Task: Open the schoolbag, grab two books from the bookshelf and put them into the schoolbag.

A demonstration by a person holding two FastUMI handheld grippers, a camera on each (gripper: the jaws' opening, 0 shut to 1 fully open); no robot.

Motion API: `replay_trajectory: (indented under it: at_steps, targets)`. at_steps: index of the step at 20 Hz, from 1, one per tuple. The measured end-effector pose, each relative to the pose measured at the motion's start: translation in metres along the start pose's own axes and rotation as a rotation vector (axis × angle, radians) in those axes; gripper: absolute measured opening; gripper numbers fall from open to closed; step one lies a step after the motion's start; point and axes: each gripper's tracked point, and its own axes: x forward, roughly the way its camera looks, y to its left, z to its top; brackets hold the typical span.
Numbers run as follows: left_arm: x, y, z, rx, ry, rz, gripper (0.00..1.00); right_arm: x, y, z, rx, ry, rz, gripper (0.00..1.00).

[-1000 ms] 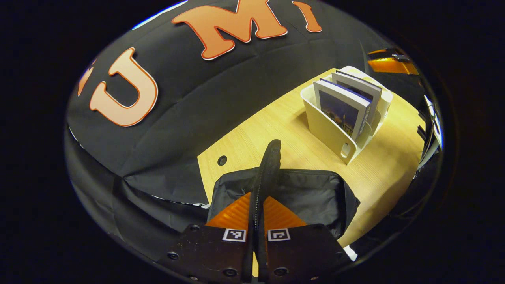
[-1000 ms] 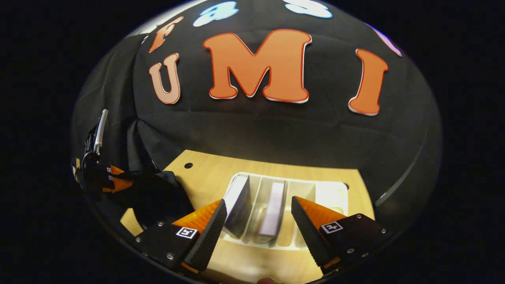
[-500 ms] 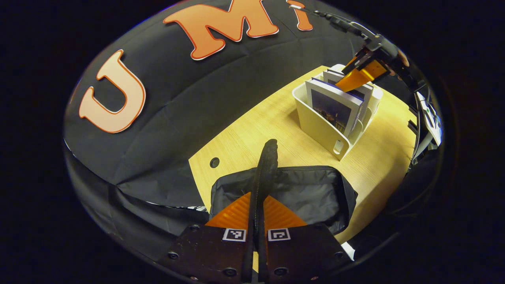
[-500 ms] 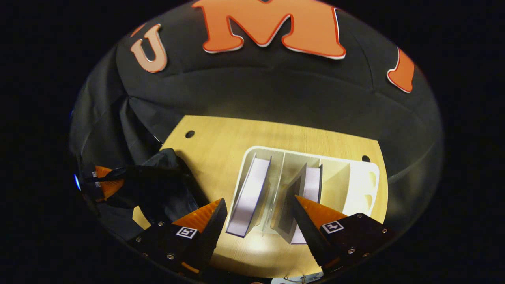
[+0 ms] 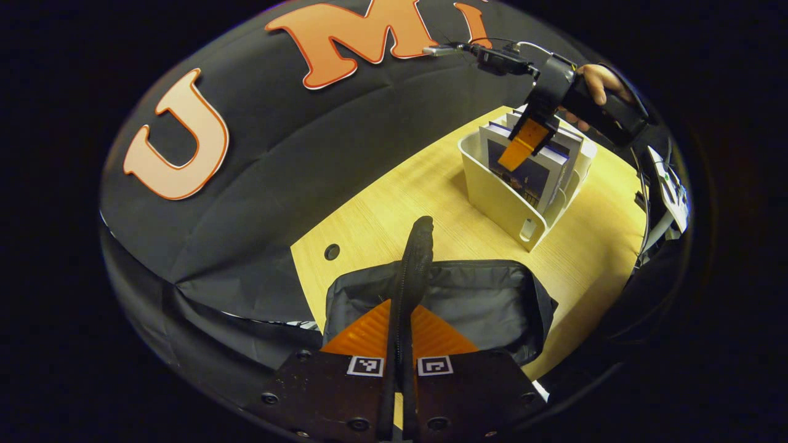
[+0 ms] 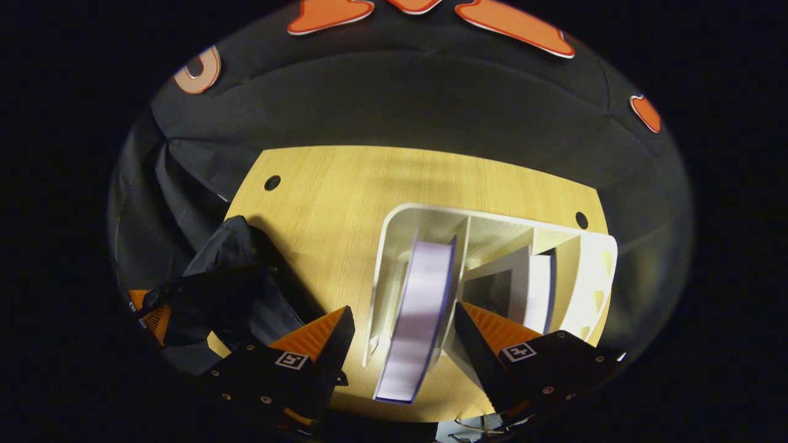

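- The left gripper (image 5: 401, 344) is clenched on the raised edge of the black schoolbag (image 5: 492, 307), both fingers pressing the zipper strip that stands up between them.
- The schoolbag lies on the wooden table (image 5: 381, 215) at its left end, its dark inside open toward the bookshelf; in the right gripper view it sits at the far left (image 6: 228, 295).
- The white bookshelf (image 5: 498, 197) stands on the table well apart from the bag, with two books upright in separate slots.
- The right gripper (image 6: 403, 329) hangs above the shelf, released, its fingers spread to either side of the nearer book (image 6: 422, 307) without touching it.
- The second book (image 6: 538, 295) stands one slot to the right.
- In the left gripper view, a hand (image 5: 600, 83) holds that gripper (image 5: 523, 138) over the books.
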Motion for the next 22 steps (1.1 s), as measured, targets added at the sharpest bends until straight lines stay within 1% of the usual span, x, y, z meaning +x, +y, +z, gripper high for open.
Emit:
replay_trajectory:
  at_steps: [1,3,4,5,6,7,9,10,14,18,20,22]
  targets:
    - [0.0,-0.001,0.0,0.001,0.0,-0.003,0.06,0.007,0.001,-0.003,-0.009,0.014,-0.015,0.97]
    - [-0.001,-0.002,0.001,0.006,-0.002,-0.011,0.06,0.015,-0.004,-0.009,0.006,0.06,-0.055,0.87]
    - [-0.001,-0.002,0.002,0.009,-0.004,-0.014,0.06,0.017,-0.004,-0.011,0.018,0.079,-0.062,0.75]
    - [0.0,-0.002,0.002,0.011,-0.006,-0.018,0.06,0.017,-0.003,-0.011,0.025,0.092,-0.061,0.78]
    - [0.001,-0.001,0.0,0.012,-0.006,-0.022,0.06,0.017,-0.004,-0.013,0.033,0.11,-0.061,0.58]
    - [0.002,-0.001,-0.001,0.013,-0.006,-0.028,0.06,0.015,-0.006,-0.014,0.052,0.13,-0.064,0.52]
    - [0.004,-0.001,-0.001,0.011,-0.009,-0.039,0.06,0.015,-0.011,-0.018,0.1,0.181,-0.065,0.32]
    - [0.004,-0.002,-0.002,0.009,-0.014,-0.046,0.06,0.014,-0.017,-0.021,0.112,0.194,-0.066,0.37]
    - [0.01,-0.001,-0.007,-0.003,-0.024,-0.075,0.06,-0.016,-0.027,-0.024,0.157,0.18,-0.041,0.35]
    - [0.007,0.0,-0.01,0.007,-0.03,-0.094,0.06,-0.06,-0.037,-0.015,0.245,0.101,0.003,0.35]
    - [0.007,0.002,-0.007,0.031,-0.035,-0.097,0.06,-0.085,-0.043,-0.013,0.275,0.059,0.026,0.35]
    - [0.009,0.005,-0.006,0.033,-0.034,-0.102,0.06,-0.107,-0.047,-0.013,0.295,0.01,0.049,0.35]
